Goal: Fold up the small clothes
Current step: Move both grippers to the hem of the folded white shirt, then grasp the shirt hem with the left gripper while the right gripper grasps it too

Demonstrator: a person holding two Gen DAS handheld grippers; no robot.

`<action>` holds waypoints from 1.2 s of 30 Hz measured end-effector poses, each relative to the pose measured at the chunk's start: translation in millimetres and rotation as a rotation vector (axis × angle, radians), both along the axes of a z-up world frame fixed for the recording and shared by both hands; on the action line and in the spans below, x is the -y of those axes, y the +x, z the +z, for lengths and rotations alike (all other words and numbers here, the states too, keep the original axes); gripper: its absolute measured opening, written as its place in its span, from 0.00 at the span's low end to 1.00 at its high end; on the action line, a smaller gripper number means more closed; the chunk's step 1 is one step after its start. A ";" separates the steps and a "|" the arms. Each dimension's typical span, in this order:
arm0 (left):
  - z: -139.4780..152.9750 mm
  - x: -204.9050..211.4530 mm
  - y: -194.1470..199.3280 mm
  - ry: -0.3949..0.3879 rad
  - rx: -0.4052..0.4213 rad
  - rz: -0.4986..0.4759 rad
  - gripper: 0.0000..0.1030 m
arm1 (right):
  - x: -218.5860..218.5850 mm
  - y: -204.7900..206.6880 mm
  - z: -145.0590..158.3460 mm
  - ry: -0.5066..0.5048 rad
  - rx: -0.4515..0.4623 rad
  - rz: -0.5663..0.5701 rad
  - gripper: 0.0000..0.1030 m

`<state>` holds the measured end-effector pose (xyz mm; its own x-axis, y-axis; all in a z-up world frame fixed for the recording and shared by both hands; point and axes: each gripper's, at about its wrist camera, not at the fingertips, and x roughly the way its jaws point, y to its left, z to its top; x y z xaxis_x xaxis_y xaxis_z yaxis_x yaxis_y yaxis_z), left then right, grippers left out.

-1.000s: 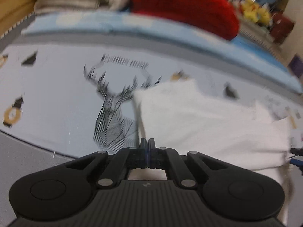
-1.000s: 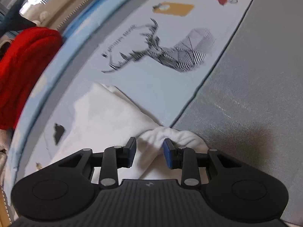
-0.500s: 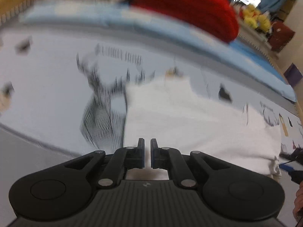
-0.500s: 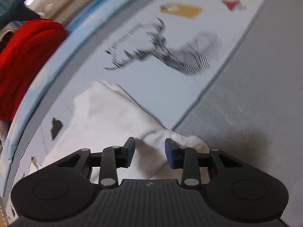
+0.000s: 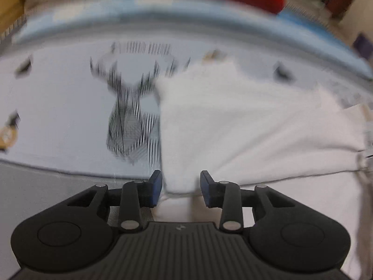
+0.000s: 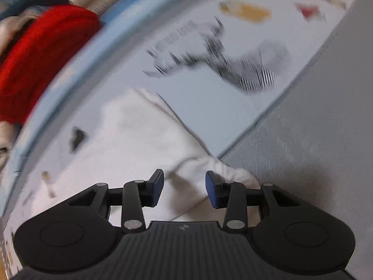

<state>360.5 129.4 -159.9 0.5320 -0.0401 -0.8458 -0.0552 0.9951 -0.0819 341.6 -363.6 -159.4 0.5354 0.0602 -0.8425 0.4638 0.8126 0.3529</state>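
Both grippers, L [image 5: 179, 185] and R [image 6: 184, 187], just been opening, part-open, white garment [image 5: 244, 126] between pads, nothing gripped. Could unfold if pads snag cloth on lift-off.

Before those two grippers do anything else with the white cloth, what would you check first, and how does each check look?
1. Left gripper let go: ok. Its jaws have just been opening; a white garment fold sits between them, pads clear of it.
2. Right gripper let go: ok. Jaws have just been opening, cloth bunched between, not pinched.
3. Garment lying flat: not ok, a hump rises at the right gripper.
4. Garment on the printed blue sheet: not ok, that corner spills onto the grey surface.
5. Fold edges aligned: cannot tell, blurred.
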 end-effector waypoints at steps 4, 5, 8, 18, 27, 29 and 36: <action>47.4 -0.9 -53.0 0.004 0.110 -0.020 0.38 | 0.8 -48.7 67.0 -0.112 0.199 0.105 0.40; 58.6 -0.9 -72.7 0.006 0.137 -0.032 0.38 | 3.9 -65.5 82.2 -0.125 0.242 0.132 0.40; 80.5 0.4 -134.8 0.003 0.181 -0.036 0.38 | 13.8 -123.4 114.6 -0.169 0.324 0.208 0.41; 19.6 3.9 -293.6 -0.100 0.012 0.090 0.28 | 39.7 -265.3 68.0 -0.120 0.136 0.195 0.41; -9.9 -0.7 -314.0 -0.109 -0.087 0.071 0.29 | 30.5 -274.4 25.1 -0.140 -0.029 0.245 0.41; -10.9 -4.7 -312.6 -0.117 -0.087 0.089 0.29 | 31.5 -276.2 15.4 -0.150 -0.061 0.241 0.41; -24.5 -10.7 -310.0 -0.140 -0.134 0.102 0.29 | 26.4 -286.1 -8.3 -0.199 -0.154 0.250 0.41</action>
<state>50.6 140.1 -184.4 0.4228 -0.1140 -0.8990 -0.1750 0.9631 -0.2045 55.5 -390.0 -167.8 0.3902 -0.0004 -0.9207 0.2776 0.9535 0.1173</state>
